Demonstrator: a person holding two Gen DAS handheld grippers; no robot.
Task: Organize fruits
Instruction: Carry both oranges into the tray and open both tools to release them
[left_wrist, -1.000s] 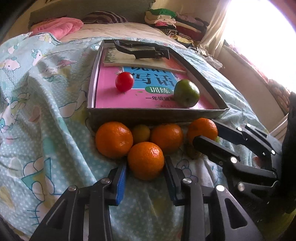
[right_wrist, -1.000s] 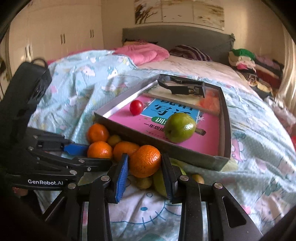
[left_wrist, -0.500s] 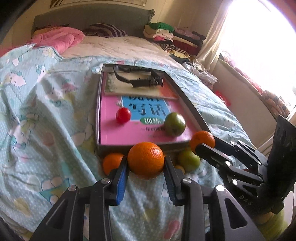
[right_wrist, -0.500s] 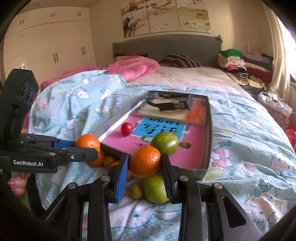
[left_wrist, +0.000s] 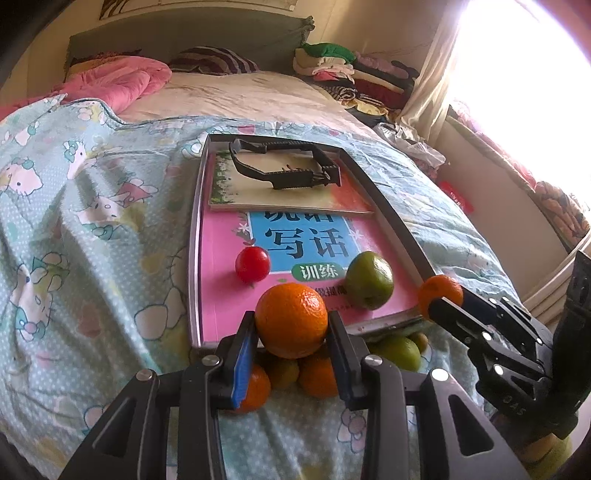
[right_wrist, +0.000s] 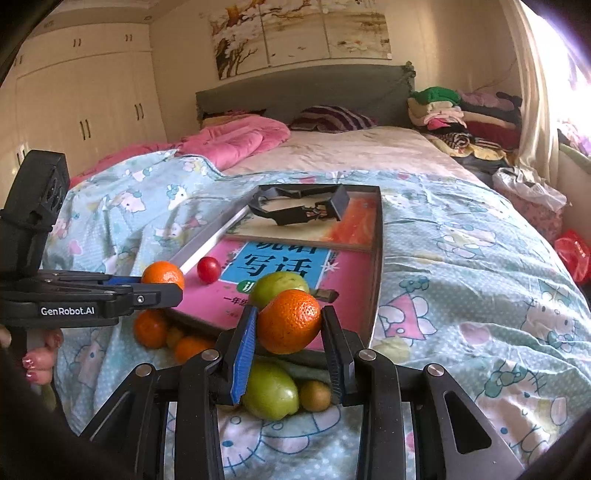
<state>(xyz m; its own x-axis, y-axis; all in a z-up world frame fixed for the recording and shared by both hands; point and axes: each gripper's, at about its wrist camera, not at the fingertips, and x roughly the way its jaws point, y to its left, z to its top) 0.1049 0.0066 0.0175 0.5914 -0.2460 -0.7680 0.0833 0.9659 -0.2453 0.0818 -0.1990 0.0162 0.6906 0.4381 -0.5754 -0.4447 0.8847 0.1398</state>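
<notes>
Over tray (left_wrist: 391, 218): L claw (left_wrist: 291, 325) & R claw (right_wrist: 290, 325) each clamp 1 round orange (left_wrist: 291, 319), no long axis.

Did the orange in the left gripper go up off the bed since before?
Yes. The orange in the left gripper has gone up: it lay on the blanket with the other oranges below the tray, and now shows above the tray's near edge.

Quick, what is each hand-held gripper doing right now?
Left hand-held gripper: closed on an orange.
Right hand-held gripper: closed on another orange.
</notes>
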